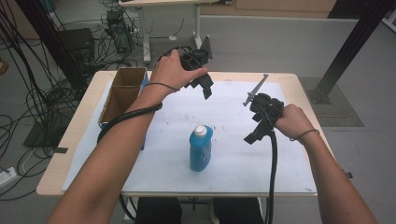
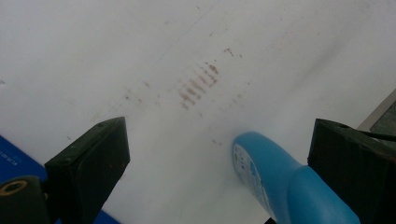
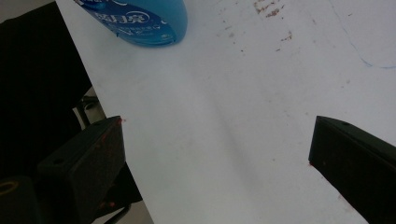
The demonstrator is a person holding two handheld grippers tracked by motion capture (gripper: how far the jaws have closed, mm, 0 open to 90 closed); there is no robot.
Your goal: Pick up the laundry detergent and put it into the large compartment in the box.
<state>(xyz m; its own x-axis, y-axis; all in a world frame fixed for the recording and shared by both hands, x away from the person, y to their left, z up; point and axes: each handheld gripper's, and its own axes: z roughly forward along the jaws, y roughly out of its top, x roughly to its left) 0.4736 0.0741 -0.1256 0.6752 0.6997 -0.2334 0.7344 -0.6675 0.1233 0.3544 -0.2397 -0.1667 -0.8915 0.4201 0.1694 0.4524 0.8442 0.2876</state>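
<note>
Label: bottle (image 1: 201, 148) carries a blue label w/ white print; in your right gripper view (image 3: 140, 18) the characters show but are too blurred to read. In your left gripper view (image 2: 280, 179) a small pale panel w/ fine print, not legible.
Bottle look: blue plastic, white cap on top, standing upright; body a bit see-through, darker label on the side.
Bottle place: near-centre of the white sheet (image 1: 243, 154), between your two hands, closer to the near edge than the far one, apart from both grippers.
Left gripper (image 1: 204, 87): raised over the far part of the sheet, jaws wide apart, nothing between them; in its own view the bottle sits low, just beside one jaw, not clamped.
Right gripper (image 1: 252, 135): to the right of the bottle, well apart from it, jaws spread wide, nothing held.
Surface: white sheet w/ brownish-red specks and smears, plus a row of short streaks (image 2: 198, 84); it covers most of a light wood table (image 1: 84, 130).
Box: brown cardboard box (image 1: 122, 91) on the left side of the table, open top, blue side panel.
Room: grey floor, black cables (image 1: 28, 107) piled at left, a second desk's legs (image 1: 144, 32) at the far side, dark frame post (image 1: 350, 46) at far right.
</note>
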